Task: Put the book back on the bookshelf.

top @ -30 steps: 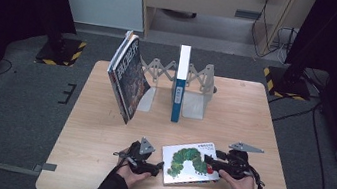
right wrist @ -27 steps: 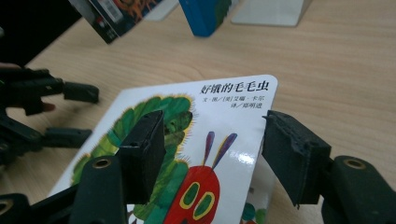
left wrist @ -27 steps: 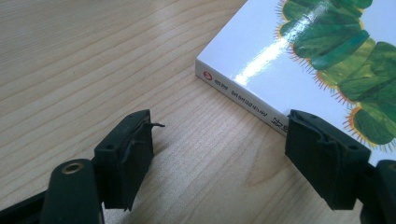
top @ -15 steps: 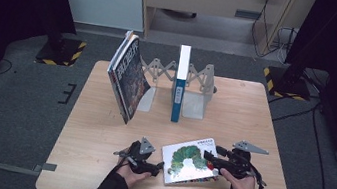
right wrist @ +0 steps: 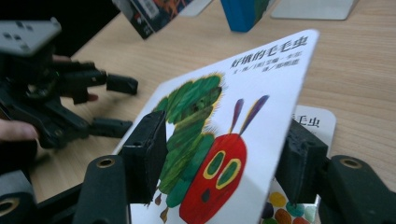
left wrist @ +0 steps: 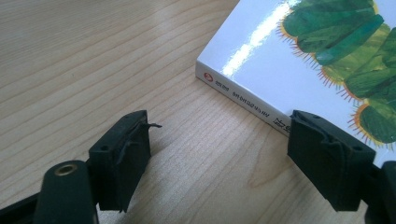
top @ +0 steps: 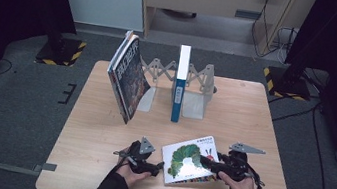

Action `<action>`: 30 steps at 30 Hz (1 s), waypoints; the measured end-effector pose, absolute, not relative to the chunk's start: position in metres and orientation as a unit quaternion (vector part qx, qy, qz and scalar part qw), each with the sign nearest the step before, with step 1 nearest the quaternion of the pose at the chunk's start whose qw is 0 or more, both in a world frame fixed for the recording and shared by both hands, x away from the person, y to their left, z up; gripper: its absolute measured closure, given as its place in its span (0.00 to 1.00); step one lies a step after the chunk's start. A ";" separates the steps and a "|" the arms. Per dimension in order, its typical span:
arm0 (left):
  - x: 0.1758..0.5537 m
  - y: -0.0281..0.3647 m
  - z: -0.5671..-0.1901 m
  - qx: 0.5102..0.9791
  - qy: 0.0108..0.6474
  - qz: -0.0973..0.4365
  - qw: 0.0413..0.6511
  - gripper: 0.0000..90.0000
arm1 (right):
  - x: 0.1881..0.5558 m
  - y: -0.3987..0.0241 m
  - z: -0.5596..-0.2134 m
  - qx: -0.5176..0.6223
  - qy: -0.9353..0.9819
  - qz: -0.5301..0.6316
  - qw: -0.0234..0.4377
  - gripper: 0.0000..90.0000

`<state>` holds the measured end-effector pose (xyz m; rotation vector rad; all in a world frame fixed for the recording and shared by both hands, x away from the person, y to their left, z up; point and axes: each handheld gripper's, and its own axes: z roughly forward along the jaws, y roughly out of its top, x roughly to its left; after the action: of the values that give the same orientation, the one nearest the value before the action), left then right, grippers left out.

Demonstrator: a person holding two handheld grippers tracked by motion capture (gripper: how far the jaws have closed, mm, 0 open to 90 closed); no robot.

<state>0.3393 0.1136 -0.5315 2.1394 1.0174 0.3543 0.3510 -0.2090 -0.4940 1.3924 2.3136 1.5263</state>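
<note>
The caterpillar book (top: 191, 158) lies on the wooden surface (top: 90, 128) at its near edge, in front of the blue book (top: 178, 90) that stands upright in the metal rack (top: 197, 86). The right gripper (right wrist: 224, 163) has the lifted front cover between its jaws; they've just been closing, though whether the pads press it I can't tell. The left gripper (left wrist: 219, 154) sits at the caterpillar book's spine side, jaws released, one resting over the corner. A dark book (top: 128, 76) leans left of the blue book.
</note>
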 end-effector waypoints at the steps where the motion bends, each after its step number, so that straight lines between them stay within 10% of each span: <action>1: 0.339 0.114 -0.532 0.832 0.396 0.138 0.365 0.22 | 0.352 -0.208 -0.495 0.447 0.750 0.487 0.020 0.45; 30: 0.343 0.103 -0.528 0.811 0.397 0.065 0.426 0.20 | 0.364 -0.202 -0.503 0.454 0.757 0.469 -0.034 0.68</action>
<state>0.3430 0.1027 -0.5279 2.0265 0.9924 0.1625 0.3641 -0.2022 -0.5025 1.4566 2.4312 1.5064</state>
